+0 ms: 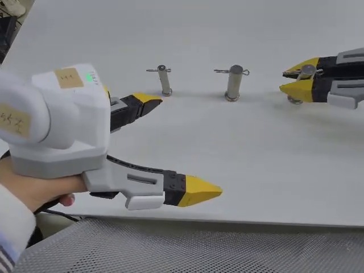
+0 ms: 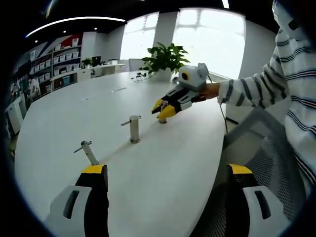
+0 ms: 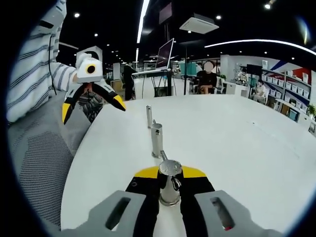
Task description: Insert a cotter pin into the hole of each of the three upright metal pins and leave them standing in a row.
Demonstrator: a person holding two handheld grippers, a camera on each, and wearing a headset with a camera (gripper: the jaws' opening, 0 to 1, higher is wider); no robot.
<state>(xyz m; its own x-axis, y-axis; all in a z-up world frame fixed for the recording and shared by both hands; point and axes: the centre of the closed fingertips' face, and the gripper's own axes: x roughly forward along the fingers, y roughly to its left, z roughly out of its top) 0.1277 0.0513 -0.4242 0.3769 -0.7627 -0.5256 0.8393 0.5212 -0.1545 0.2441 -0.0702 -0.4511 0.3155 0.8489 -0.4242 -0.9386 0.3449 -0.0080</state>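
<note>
White table (image 1: 256,170) carries three steel pins in a row. The left pin (image 1: 165,81) and the middle pin (image 1: 233,84) stand free and upright, well apart. The third pin (image 3: 169,169) stands at the right end, between the jaws of the right gripper (image 1: 282,80), which are drawn narrow and clasp its shank just under the head.

The left gripper (image 1: 182,145) hovers near the table's front edge with its jaws spread wide and nothing between them.

By my reading, the work is on the last pin. In the right gripper view a bit of wire juts from its shank, which may be a cotter, but I cannot tell whether it is fully through. If it is, the next move calls for an even opening of the jaws and a straight retreat, so the pin keeps upright and in line with the others.

The nearest thing to a container is each pin's cross hole. The left pin's holds the first cotter (image 1: 154,70) and the middle pin's holds the second cotter (image 1: 225,71), both poking out sideways.
</note>
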